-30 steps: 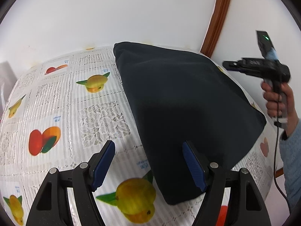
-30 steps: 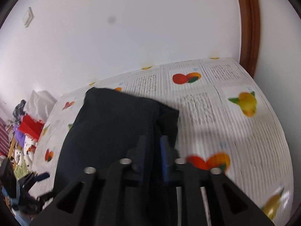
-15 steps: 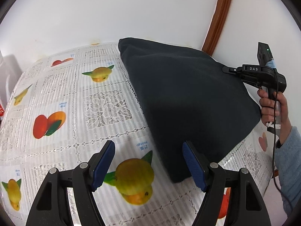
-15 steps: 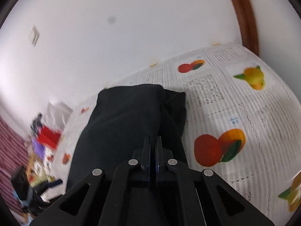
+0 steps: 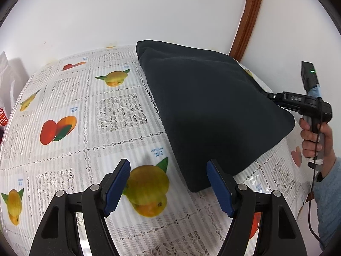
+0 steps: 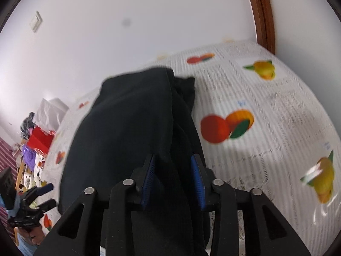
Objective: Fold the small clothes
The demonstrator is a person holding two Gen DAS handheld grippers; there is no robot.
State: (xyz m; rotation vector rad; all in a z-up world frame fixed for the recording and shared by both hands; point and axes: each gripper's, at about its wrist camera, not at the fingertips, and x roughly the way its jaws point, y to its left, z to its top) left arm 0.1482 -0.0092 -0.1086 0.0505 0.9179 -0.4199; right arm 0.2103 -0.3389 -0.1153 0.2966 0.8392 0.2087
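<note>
1 dark garment [image 5: 213, 111] lies folded on fruit-print tblcloth [image 5: 119, 115].

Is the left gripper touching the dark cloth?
Cannot tell. Left wrist view: a finger of the left gripper overlaps the dark cloth at its corner, but contact or gap is not plain.

- Folded dark garment [image 5: 208, 111]: soft matt cloth, slightly fuzzy
- Tablecloth [image 5: 119, 115]: glossy plastic, lace pattern with printed fruit
- Left gripper [image 5: 168, 183]: matt black plastic, ribbed blue pads, metal pins
- Door frame [image 5: 247, 17]: smooth brown wood
- Wall [image 6: 149, 17]: matt white
</note>
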